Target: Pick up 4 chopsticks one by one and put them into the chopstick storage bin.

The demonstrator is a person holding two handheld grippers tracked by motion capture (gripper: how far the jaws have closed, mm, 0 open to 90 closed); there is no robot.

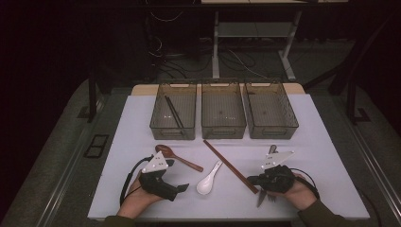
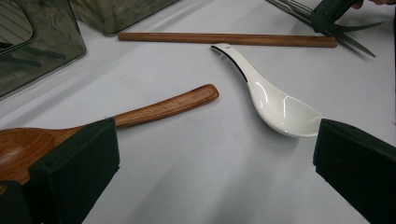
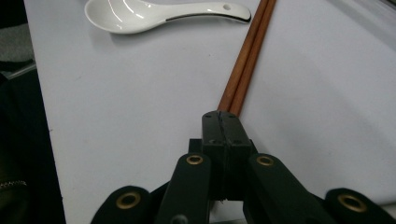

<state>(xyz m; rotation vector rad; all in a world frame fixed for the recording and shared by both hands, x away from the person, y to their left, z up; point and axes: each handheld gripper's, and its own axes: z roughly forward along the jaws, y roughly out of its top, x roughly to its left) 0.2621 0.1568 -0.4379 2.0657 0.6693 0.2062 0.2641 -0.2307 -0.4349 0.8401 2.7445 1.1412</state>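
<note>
My left gripper [image 1: 183, 187] rests open on the white table [image 1: 137, 123], near its front left. Through its wide jaws [image 2: 215, 140] I see a wooden spoon [image 2: 159, 108] on the left and a white ceramic spoon [image 2: 275, 105] on the right. The wooden spoon [image 1: 176, 156] lies just behind that gripper, the white spoon [image 1: 208, 180] to its right. A pair of brown chopsticks [image 1: 229, 165] lies diagonally at the centre. My right gripper [image 1: 249, 179] is shut, its tips [image 3: 226, 116] right at the near end of the chopsticks [image 3: 247, 56]; nothing shows between the jaws.
Three clear bins stand in a row at the back: the left bin [image 1: 161, 120] holds black chopsticks [image 1: 174, 112]; the middle bin [image 1: 223, 127] and right bin [image 1: 272, 128] look empty. A knife [image 1: 261, 197] and fork [image 1: 272, 199] lie under my right hand.
</note>
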